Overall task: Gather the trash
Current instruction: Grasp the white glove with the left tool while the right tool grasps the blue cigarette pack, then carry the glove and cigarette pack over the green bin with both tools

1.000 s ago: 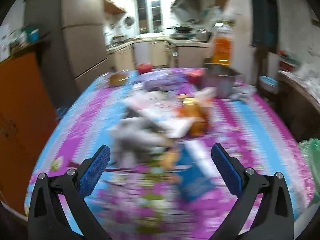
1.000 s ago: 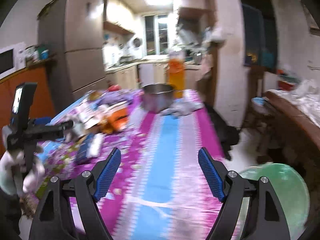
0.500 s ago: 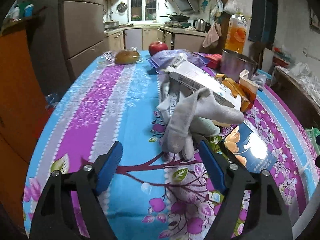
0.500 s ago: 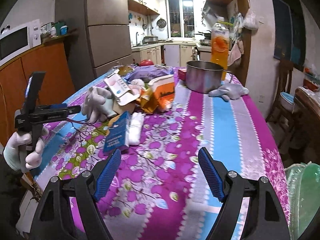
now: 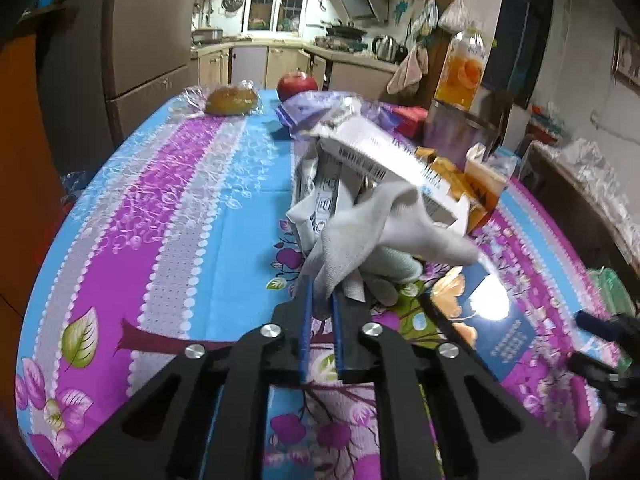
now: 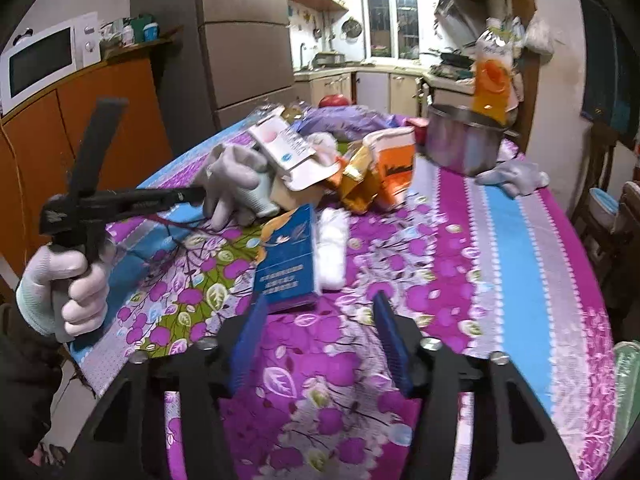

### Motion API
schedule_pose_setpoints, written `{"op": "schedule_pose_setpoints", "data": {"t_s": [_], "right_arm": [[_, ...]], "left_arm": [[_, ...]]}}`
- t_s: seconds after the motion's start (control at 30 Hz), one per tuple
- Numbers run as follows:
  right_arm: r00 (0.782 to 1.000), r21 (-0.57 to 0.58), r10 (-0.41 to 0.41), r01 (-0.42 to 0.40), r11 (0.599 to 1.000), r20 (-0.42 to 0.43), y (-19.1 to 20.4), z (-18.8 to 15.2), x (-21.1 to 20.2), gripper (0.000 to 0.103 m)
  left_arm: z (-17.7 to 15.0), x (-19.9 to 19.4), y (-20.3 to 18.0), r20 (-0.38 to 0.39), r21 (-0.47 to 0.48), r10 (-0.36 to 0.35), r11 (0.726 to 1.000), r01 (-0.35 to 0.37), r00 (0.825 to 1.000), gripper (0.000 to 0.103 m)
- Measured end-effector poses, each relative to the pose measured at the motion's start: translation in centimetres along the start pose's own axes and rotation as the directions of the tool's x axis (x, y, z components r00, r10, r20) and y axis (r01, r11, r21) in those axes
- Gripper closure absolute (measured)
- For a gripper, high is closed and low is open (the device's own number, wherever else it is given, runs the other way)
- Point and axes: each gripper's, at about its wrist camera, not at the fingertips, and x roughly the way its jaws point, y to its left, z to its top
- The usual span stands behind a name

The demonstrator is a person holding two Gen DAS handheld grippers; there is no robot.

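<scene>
Gripping: my left gripper [image 5: 320, 312] is pinching the grey glove [image 5: 372, 236], its length running away up-right.
Approaching: my right gripper [image 6: 320, 344] is gaping empty, the blue box [image 6: 288, 256] lying lengthwise just ahead.

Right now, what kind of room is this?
Most likely a home kitchen with a dining table. A fridge, a microwave and a kettle on the counter show it, along with the floral tablecloth.
</scene>
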Motion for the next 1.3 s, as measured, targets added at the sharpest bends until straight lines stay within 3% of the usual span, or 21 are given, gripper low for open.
{"op": "schedule_pose_setpoints", "data": {"t_s": [0.1, 0.27, 0.53, 0.6, 0.67, 0.93, 1.13, 1.3], "right_arm": [[1.000, -0.004, 0.011, -0.011, 1.000, -0.017, 0.5, 0.3, 1.5, 0.053], [0.999, -0.066, 0.003, -0.006, 0.998, -0.043, 2.7, 1.9, 4.1, 0.051], [0.987, -0.180, -0.137, 0.120, 0.976, -0.084, 5.3, 3.1, 8.0, 0.036], [0.980, -0.207, -0.177, 0.155, 0.966, -0.091, 5.8, 3.3, 8.5, 0.036], [0.978, -0.218, -0.193, 0.171, 0.961, -0.084, 5.9, 3.4, 8.6, 0.047], [0.988, -0.134, -0.146, 0.151, 0.979, 0.048, 5.0, 3.1, 4.4, 0.047], [0.971, -0.070, -0.162, 0.177, 0.982, 0.178, 3.3, 3.8, -0.4, 0.047], [0.951, -0.025, -0.186, 0.198, 0.980, 0.248, 2.4, 3.9, -3.5, 0.047]], "left_arm": [[-0.4, -1.9, 0.6, 0.040, -0.023, 0.006, 1.000, -0.005, 0.999, 0.097], [-0.8, -2.0, 1.6, 0.029, -0.043, 0.033, 0.999, -0.031, 0.999, 0.097], [-1.5, -0.7, 2.3, -0.011, -0.057, 0.010, 0.998, -0.011, 1.000, 0.097], [-1.5, -0.5, 2.1, -0.014, -0.047, 0.004, 0.999, -0.004, 1.000, 0.097], [-1.5, -0.2, 1.9, -0.024, -0.039, 0.007, 0.999, -0.008, 1.000, 0.097], [-1.8, -2.1, 0.5, 0.035, -0.005, -0.029, 1.000, 0.029, 0.999, 0.100], [-0.2, -6.8, -1.5, 0.167, 0.024, -0.056, 0.998, 0.053, 0.984, 0.100], [1.0, -9.5, -3.4, 0.228, 0.050, -0.076, 0.997, 0.066, 0.971, 0.101]]}}
